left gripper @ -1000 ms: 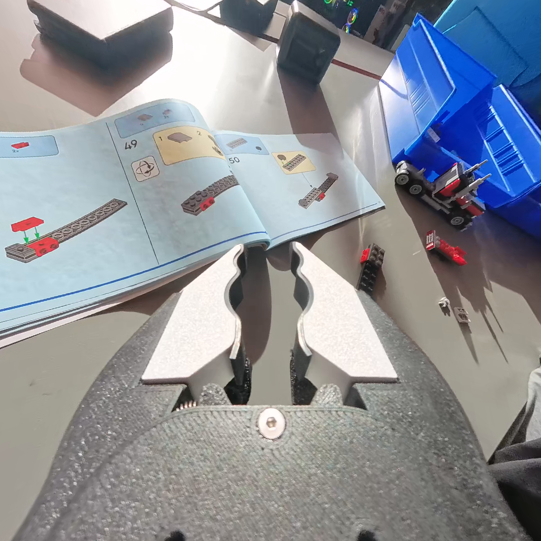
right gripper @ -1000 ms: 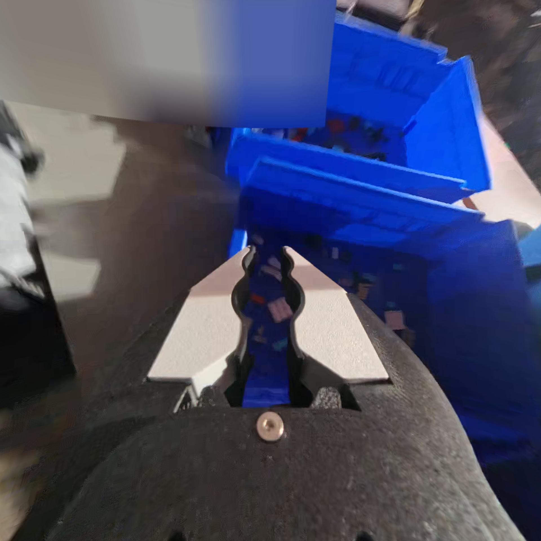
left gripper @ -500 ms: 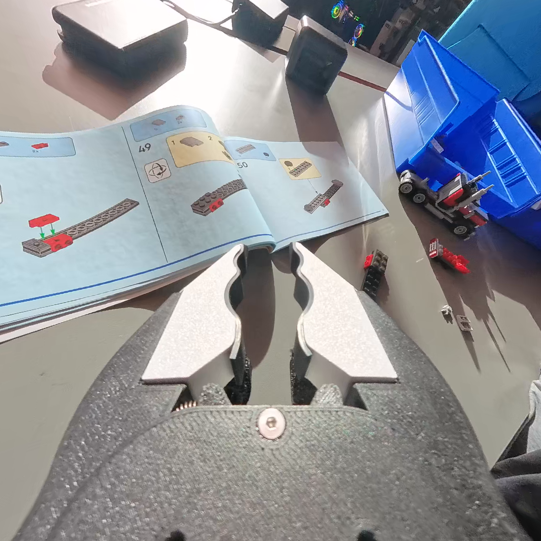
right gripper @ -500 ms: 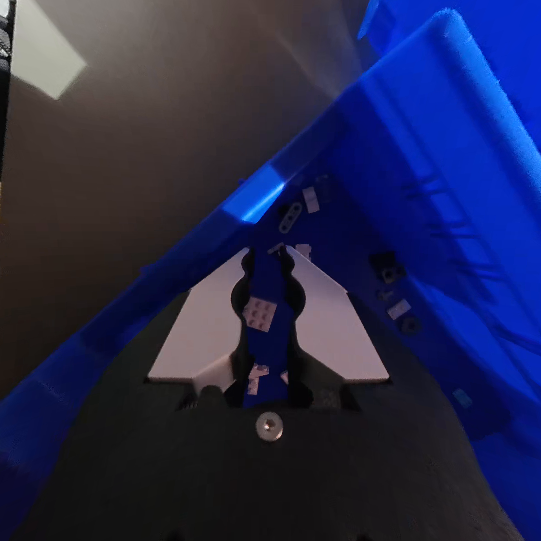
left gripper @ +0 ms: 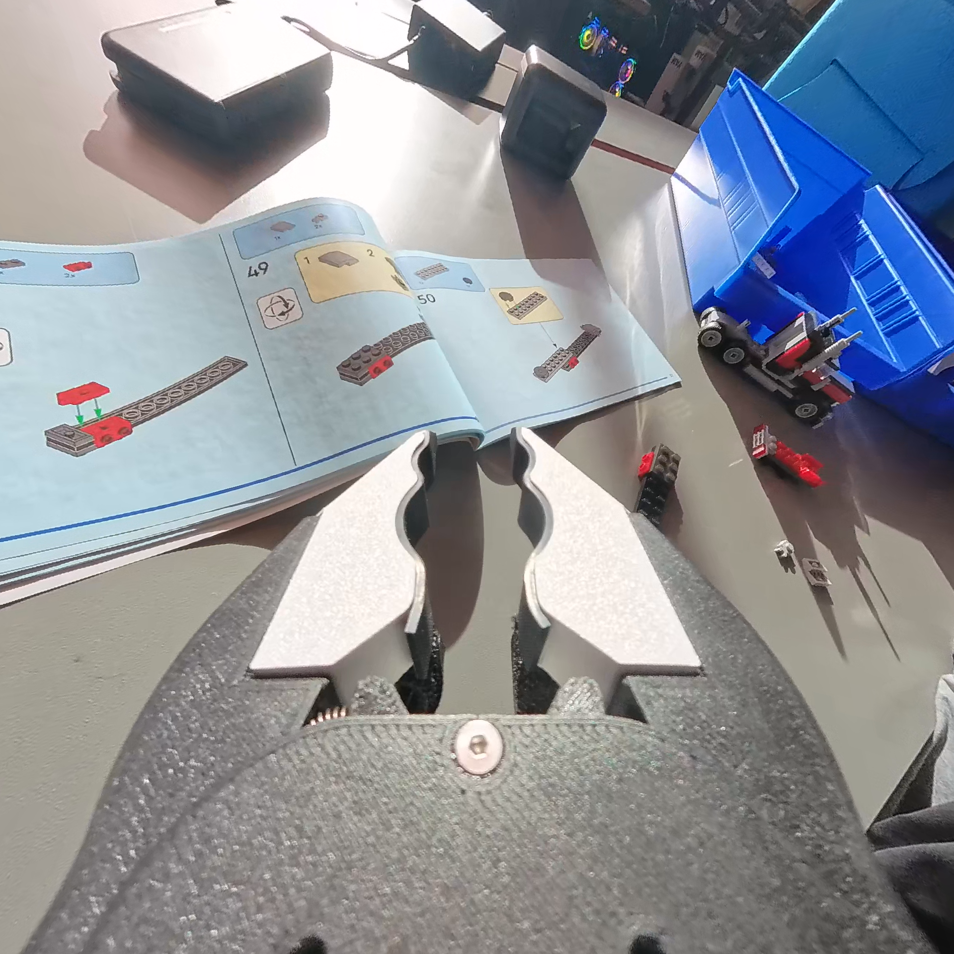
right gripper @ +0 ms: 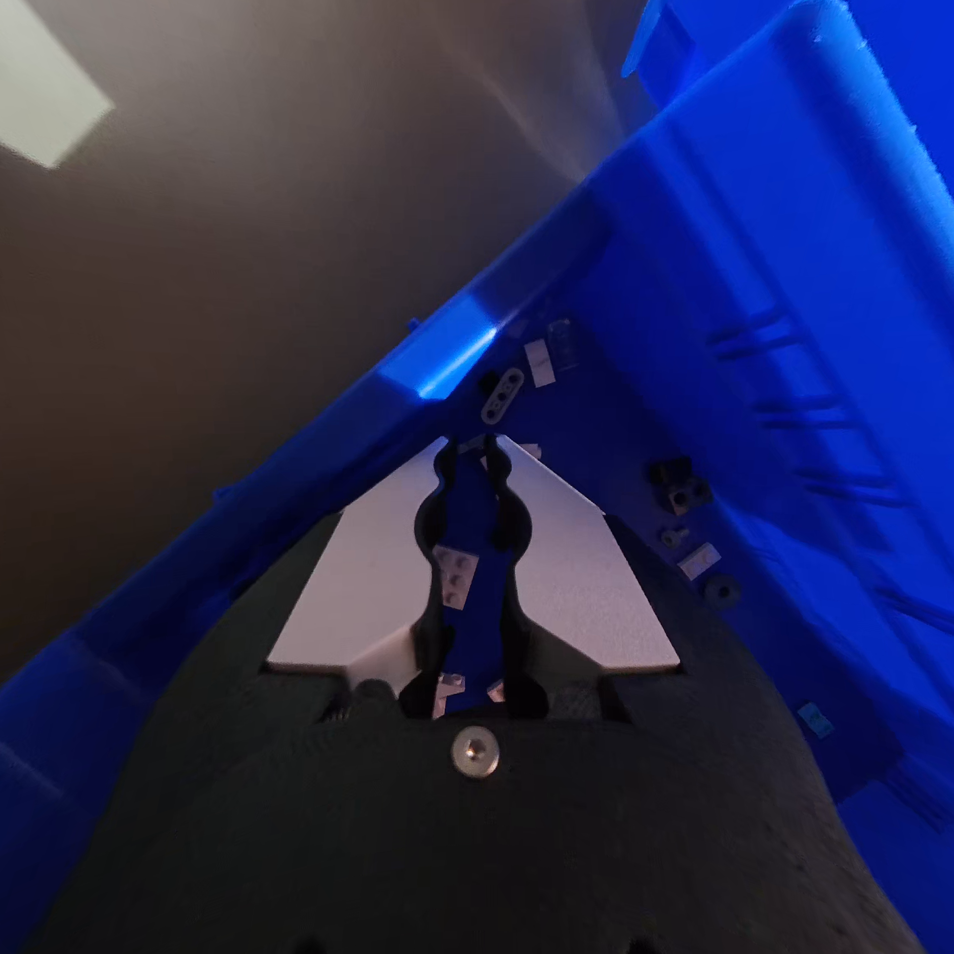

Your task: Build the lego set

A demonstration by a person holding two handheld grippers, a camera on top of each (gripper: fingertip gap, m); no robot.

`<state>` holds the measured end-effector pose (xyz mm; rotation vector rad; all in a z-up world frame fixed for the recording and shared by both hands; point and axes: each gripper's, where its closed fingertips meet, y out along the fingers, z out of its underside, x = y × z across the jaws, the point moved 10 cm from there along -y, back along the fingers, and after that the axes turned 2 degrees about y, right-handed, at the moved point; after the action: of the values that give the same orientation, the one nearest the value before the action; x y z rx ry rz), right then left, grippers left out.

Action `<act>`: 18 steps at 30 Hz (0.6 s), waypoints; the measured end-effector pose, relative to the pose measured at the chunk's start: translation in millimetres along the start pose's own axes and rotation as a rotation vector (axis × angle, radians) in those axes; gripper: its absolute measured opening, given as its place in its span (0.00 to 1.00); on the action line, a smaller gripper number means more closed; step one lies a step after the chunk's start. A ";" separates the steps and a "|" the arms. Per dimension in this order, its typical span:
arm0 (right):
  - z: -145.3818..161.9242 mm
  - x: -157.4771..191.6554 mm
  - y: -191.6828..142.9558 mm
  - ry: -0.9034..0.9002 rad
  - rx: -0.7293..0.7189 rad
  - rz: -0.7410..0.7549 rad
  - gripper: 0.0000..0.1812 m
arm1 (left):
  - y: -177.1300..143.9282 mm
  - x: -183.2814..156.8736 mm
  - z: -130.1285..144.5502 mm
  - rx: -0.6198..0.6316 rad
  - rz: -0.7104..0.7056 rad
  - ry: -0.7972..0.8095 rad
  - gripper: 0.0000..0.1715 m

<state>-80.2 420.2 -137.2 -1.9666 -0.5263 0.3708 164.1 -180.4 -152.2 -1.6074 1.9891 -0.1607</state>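
My left gripper (left gripper: 472, 439) is open and empty above the table, its tips at the near edge of the open instruction booklet (left gripper: 320, 361). A black-and-red lego assembly (left gripper: 658, 475) lies just right of it. A built lego truck (left gripper: 774, 361), a red piece (left gripper: 784, 457) and two small grey pieces (left gripper: 817, 572) lie further right. My right gripper (right gripper: 471, 444) is inside a blue bin (right gripper: 722, 258), its jaws narrowly apart over loose pieces. A small grey piece sits at its tips; I cannot tell whether it touches them. A grey studded plate (right gripper: 454, 575) shows between the fingers.
Blue bins (left gripper: 774, 206) stand at the right of the table. Black boxes (left gripper: 217, 67) (left gripper: 552, 118) stand at the back. In the bin lie a grey holed beam (right gripper: 502, 395), a black bracket (right gripper: 679, 485) and several small plates. The left gripper's tips are roughly 55 cm from the right gripper's. My left tips are roughly 25 cm from the red piece (left gripper: 784, 457). Between my right fingertips and the built lego truck (left gripper: 774, 361) there is roughly 25 cm.
My right gripper has gone from above the bins down into one bin and now sits slightly deeper. My left gripper has drawn back a little from the booklet, still open.
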 end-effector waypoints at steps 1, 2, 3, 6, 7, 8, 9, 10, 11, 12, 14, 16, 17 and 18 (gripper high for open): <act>-0.1 0.7 -0.2 0.003 -0.007 0.006 0.07 | -0.3 0.0 0.0 -0.003 0.002 -0.001 0.18; -0.1 1.4 -0.3 0.008 -0.013 0.007 0.06 | -0.6 0.0 -0.1 -0.006 0.003 -0.001 0.18; -0.2 2.0 -0.5 0.012 -0.017 0.010 0.07 | -0.9 0.0 -0.2 -0.009 0.005 -0.001 0.17; 0.0 2.2 -1.5 0.018 -0.017 0.028 0.10 | -1.8 0.4 -0.3 -0.018 0.009 -0.004 0.17; 0.0 2.0 -2.0 0.020 -0.019 0.033 0.11 | -1.9 0.6 -0.4 -0.019 0.009 -0.005 0.17; 0.0 1.7 -2.4 0.023 -0.023 0.035 0.11 | -2.0 0.6 -0.4 -0.020 0.010 -0.005 0.17; 0.3 1.4 -2.6 0.027 -0.023 0.036 0.11 | -1.9 0.7 -0.4 -0.020 0.010 -0.006 0.17; 0.8 1.2 -2.2 0.030 -0.020 0.037 0.11 | -1.9 0.8 -0.4 -0.019 0.010 -0.007 0.17; 1.6 1.3 -1.1 0.029 -0.015 0.038 0.11 | -1.7 0.9 -0.4 -0.018 0.009 -0.007 0.17; 2.5 1.5 0.4 0.025 -0.007 0.040 0.11 | -1.5 1.0 -0.4 -0.016 0.009 -0.007 0.18; 4.3 1.8 4.3 0.016 0.013 0.047 0.08 | -1.1 1.0 -0.4 -0.013 0.007 -0.006 0.18; 4.0 2.0 4.9 0.009 0.007 0.051 0.04 | -0.8 0.9 -0.3 -0.010 0.004 -0.005 0.18; 4.5 1.5 4.9 0.008 0.015 0.056 0.04 | -0.7 0.8 -0.4 -0.009 0.004 -0.004 0.18; 4.6 0.9 4.4 0.007 0.018 0.064 0.04 | -0.5 0.9 -0.3 -0.008 0.004 -0.004 0.18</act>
<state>-80.7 422.5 -143.1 -1.9701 -0.4552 0.4067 164.3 -181.4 -152.0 -1.6074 1.9923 -0.1478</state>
